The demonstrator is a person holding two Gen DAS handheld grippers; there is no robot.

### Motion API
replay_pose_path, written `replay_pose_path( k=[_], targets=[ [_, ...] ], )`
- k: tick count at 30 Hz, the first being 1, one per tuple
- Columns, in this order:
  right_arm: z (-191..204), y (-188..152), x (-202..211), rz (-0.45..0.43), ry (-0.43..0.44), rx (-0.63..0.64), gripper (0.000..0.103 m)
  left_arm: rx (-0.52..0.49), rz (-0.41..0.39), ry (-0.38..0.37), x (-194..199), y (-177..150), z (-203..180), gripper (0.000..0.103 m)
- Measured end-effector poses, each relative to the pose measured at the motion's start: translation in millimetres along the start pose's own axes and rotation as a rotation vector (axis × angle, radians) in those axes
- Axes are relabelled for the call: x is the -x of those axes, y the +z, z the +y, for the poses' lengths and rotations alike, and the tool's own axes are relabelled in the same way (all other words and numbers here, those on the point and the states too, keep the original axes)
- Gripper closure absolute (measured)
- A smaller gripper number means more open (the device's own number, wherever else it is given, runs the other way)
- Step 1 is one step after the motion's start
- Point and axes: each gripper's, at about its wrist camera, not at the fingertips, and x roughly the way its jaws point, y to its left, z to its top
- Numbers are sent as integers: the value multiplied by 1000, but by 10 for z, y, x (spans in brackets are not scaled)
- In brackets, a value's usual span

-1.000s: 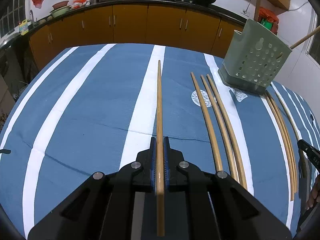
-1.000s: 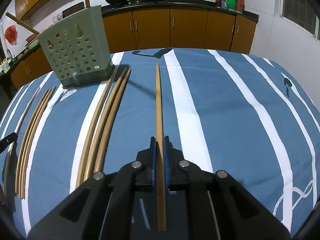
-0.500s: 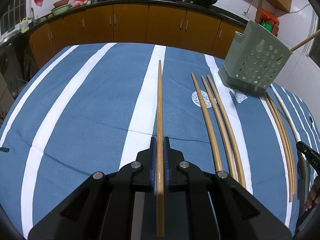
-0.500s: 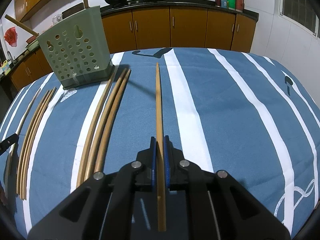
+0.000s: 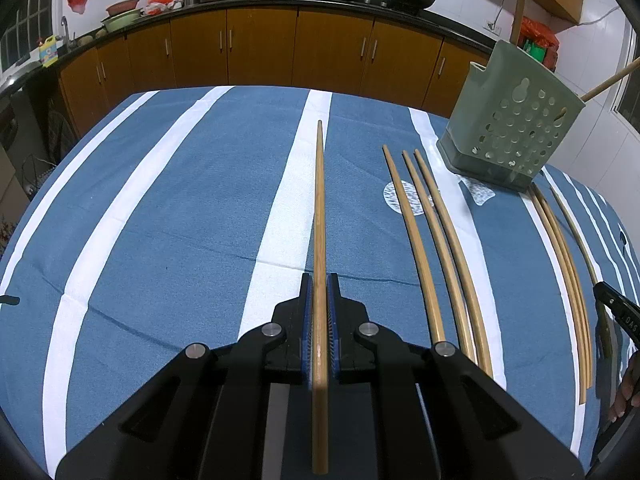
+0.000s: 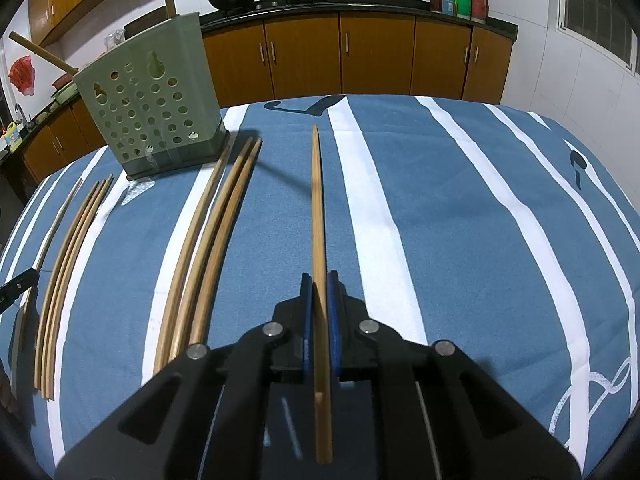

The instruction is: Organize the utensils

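My left gripper [image 5: 319, 292] clamps chopstick [image 5: 319, 216]; right gripper [image 6: 319, 292] clamps another chopstick [image 6: 317, 208]. Both sticks point straight ahead. Holder [image 6: 150, 100] stands ahead-left of right stick, nearer my right hand.

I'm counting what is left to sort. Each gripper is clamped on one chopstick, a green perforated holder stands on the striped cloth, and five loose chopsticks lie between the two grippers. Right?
Not quite: the loose chopsticks number more than five. The right wrist view shows three near the green perforated holder and at least four further left. The rest holds: left gripper and right gripper each clamp one chopstick.
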Motion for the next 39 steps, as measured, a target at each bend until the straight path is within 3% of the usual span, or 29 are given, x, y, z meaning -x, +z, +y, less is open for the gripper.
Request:
replay_pose_path(
  k=[9, 15, 24, 39],
  targets=[
    [-2, 0, -1, 0, 2, -1, 93, 11, -2, 0, -3, -7, 4, 94],
    [-1, -10, 11, 1, -6, 10, 93, -62, 6, 29, 20, -42, -53, 94],
    [-65, 12, 116, -10, 5, -5, 95, -66, 17, 18, 75, -43, -62, 95],
    [-114, 372, 840, -247, 36, -33, 95, -71, -240, -59, 857, 372, -233, 95]
  ],
)
